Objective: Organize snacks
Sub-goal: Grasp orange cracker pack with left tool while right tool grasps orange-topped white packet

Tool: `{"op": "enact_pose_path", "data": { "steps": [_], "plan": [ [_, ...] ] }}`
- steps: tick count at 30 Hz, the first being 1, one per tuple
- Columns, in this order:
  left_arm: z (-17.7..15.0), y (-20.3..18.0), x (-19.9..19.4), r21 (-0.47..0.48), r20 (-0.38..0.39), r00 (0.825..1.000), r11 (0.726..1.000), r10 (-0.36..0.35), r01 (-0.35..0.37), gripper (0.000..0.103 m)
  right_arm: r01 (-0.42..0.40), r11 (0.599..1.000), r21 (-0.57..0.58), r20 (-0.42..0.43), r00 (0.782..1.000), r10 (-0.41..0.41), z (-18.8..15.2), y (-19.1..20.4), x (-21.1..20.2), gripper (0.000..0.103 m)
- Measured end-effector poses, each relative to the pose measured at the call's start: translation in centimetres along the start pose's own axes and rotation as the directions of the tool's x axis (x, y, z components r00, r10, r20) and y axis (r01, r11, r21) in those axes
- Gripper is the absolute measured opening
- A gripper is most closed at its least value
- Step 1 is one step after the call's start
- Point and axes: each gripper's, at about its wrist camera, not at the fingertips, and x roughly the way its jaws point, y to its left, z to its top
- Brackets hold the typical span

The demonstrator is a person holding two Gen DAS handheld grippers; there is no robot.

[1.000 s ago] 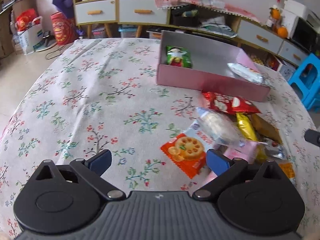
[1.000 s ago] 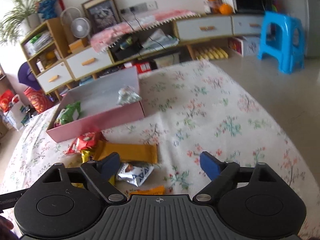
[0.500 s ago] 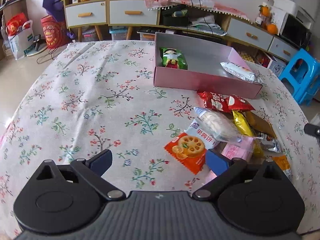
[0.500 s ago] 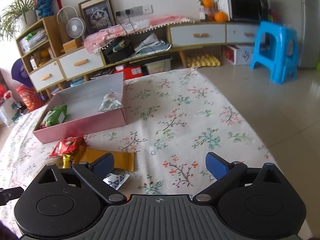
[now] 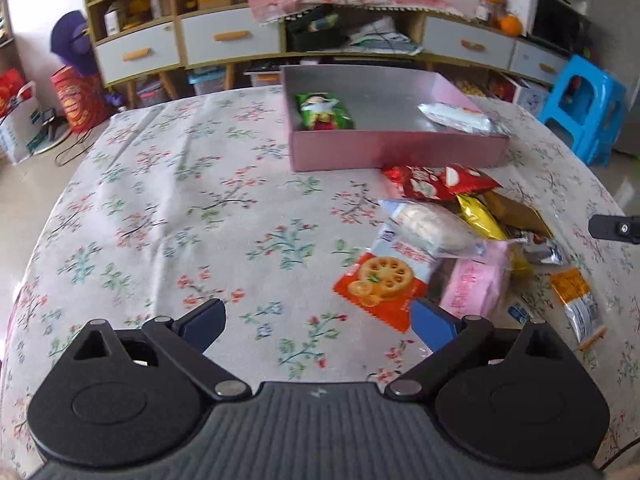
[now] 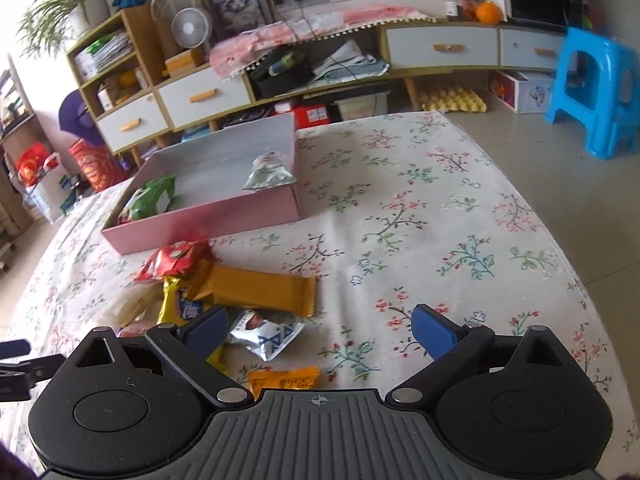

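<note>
A pink box (image 5: 400, 151) (image 6: 208, 220) stands on the flowered table and holds a green packet (image 5: 324, 112) (image 6: 154, 198) and a silver packet (image 5: 456, 117) (image 6: 269, 172). In front of it lies a pile of snacks: red bags (image 5: 436, 182) (image 6: 172, 260), a clear bag of white cakes (image 5: 428, 226), an orange biscuit packet (image 5: 380, 286), a pink packet (image 5: 476, 284), a gold bar (image 6: 256, 290) and a small silver packet (image 6: 266, 336). My left gripper (image 5: 318, 320) hangs open just before the biscuit packet, holding nothing. My right gripper (image 6: 320, 326) is open too, with the small silver packet near its left finger.
A small orange packet (image 5: 576, 300) (image 6: 284, 378) lies at the near right of the pile. Low cabinets with drawers (image 6: 440, 48) line the wall behind the table. A blue stool (image 6: 596, 92) stands on the floor to the right. The table's right edge drops to the floor.
Both views have shifted a little and rolled slightly. The snacks and the box lie where they were. Both grippers remain open.
</note>
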Motion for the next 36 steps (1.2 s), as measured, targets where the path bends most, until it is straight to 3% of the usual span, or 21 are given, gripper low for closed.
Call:
{"op": "enact_pose_path", "data": {
  "steps": [8,13,17,19,21,24,28,36],
  "plan": [
    [0.8,-1.9,1.7,0.084,0.006,1.000,0.996,-0.026,0.026,0.099,-0.011,1.000,-0.009,-0.067,0.998,0.011,-1.4,-0.1,0.3,0.099],
    [1.3,-2.5,2.7,0.103,-0.014,1.000,0.995,-0.010,0.011,0.093,-0.007,1.000,0.023,-0.093,0.996,0.009,-2.3,-0.6,0.1,0.099],
    [1.3,-2.7,3.3,0.105,-0.035,0.999,0.994,-0.032,0.035,0.077,0.004,1.000,0.013,-0.097,0.995,-0.002,-2.8,-0.4,-0.1,0.099],
    [1.2,-2.7,3.6,0.098,-0.043,0.998,0.994,-0.040,0.044,0.074,-0.004,1.000,0.013,-0.099,0.995,0.005,-3.0,-0.3,-0.2,0.099],
    [1.1,-2.6,3.6,0.090,-0.050,0.997,0.994,-0.051,0.055,0.057,-0.006,1.000,0.012,-0.103,0.995,0.007,-3.2,-0.2,-0.2,0.099],
    [0.9,-2.7,3.3,0.088,-0.040,0.998,0.995,-0.051,0.054,0.052,0.020,1.000,-0.007,-0.102,0.995,-0.021,-3.4,0.0,-0.1,0.099],
    [0.7,-2.4,2.7,0.082,-0.024,0.999,0.996,-0.038,0.040,0.051,0.011,1.000,-0.019,-0.099,0.995,-0.013,-3.5,0.3,-0.1,0.099],
    [0.3,-0.4,1.2,-0.034,0.000,1.000,0.999,-0.027,0.027,0.050,-0.003,0.998,-0.059,-0.110,0.994,-0.004,-4.2,1.5,0.8,0.098]
  ]
}}
